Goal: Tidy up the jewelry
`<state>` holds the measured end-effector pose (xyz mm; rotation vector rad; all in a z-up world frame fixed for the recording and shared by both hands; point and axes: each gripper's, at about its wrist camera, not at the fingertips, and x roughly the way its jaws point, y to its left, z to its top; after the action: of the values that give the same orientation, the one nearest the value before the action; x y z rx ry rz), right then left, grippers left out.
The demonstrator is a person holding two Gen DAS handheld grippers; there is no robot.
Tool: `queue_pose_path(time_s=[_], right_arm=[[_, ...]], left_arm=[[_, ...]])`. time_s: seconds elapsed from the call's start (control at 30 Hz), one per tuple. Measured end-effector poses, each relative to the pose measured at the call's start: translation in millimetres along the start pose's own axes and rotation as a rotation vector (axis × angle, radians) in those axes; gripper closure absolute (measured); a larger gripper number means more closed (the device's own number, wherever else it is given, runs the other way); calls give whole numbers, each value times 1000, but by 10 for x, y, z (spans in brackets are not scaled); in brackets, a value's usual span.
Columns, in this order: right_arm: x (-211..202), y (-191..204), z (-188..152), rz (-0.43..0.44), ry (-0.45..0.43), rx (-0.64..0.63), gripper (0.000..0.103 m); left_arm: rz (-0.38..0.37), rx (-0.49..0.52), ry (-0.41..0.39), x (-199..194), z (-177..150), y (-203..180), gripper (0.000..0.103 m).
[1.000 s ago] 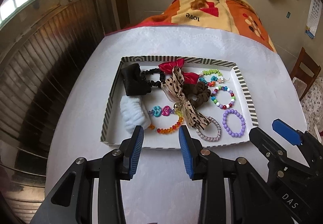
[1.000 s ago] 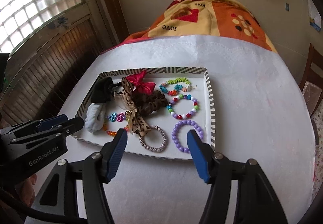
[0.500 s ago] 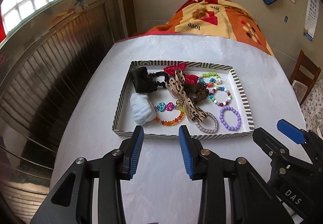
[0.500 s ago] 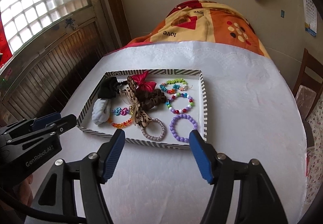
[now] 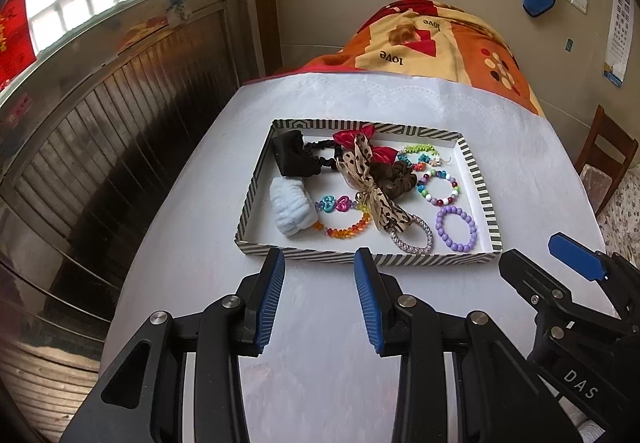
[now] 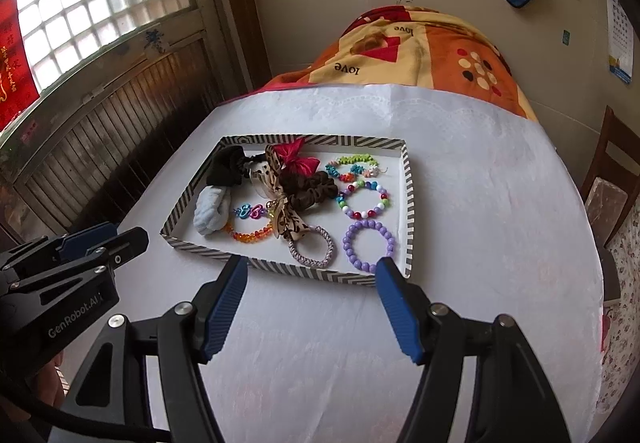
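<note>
tangling is the main risk here. left gripper (image 5: 320, 275) hangs released and empty over bare tablecloth (image 5: 320, 383), just near the striped tray (image 5: 256, 179). inside, from left: black scrunchie (image 5: 292, 159) and white scrunchie (image 5: 292, 209), leopard ribbon bow (image 5: 364, 179) draped over the silver bracelet (image 5: 416, 237), then purple bead bracelet (image 5: 456, 229) at the near right corner. right gripper (image 6: 310, 275) is likewise released, holding nothing. lifting the silver bracelet would likely drag the bow along; smooth beads could slip from the pads.

Both hand-held grippers (image 5: 320, 263) (image 6: 310, 271) farther back from tray (image 5: 484, 199).
</note>
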<state>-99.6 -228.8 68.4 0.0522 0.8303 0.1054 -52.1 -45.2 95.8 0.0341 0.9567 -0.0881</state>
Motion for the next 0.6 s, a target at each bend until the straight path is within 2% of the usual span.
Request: queue_pose_path(time_s=[0.6], right_arm=[[14, -2, -41, 3, 12, 3, 32]], left_arm=[[-4, 12, 2, 3, 13, -27, 88]])
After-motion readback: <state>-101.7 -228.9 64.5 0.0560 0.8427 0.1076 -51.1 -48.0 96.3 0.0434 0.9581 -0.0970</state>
